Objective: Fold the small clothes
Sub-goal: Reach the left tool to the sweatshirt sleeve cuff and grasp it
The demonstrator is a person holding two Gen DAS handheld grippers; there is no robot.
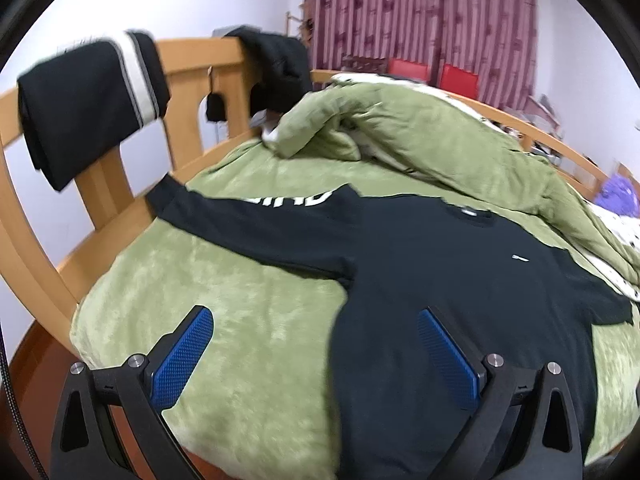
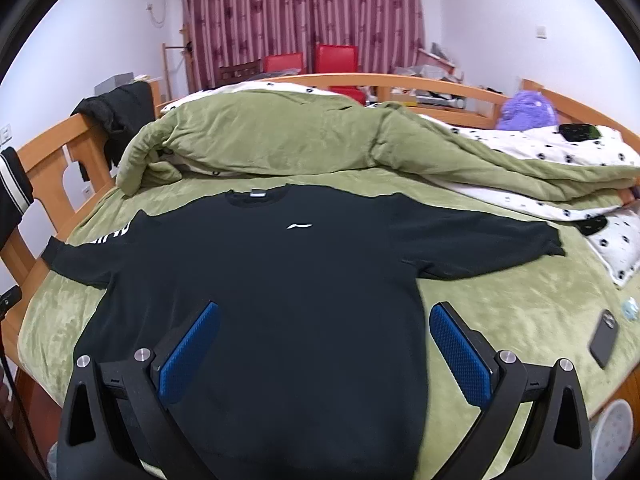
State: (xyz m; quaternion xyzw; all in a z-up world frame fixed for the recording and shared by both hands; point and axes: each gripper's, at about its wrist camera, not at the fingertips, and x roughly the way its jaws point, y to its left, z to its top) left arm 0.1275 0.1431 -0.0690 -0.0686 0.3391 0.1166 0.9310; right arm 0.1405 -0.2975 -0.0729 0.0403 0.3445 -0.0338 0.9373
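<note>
I see even, soft indoor light in both wrist views, bright enough to read colours, with no hard shadows or glare. The black shirt [image 2: 272, 280] swallows detail; only its white logo stands out. Motion blur smears the left view, most of all the dark clothes on the bed rail [image 1: 92, 92] and the green blanket [image 1: 248, 352]. The right view is sharper. Fisheye distortion bows the curtains [image 2: 300, 20] and bed frame, and black vignette fills every corner.
</note>
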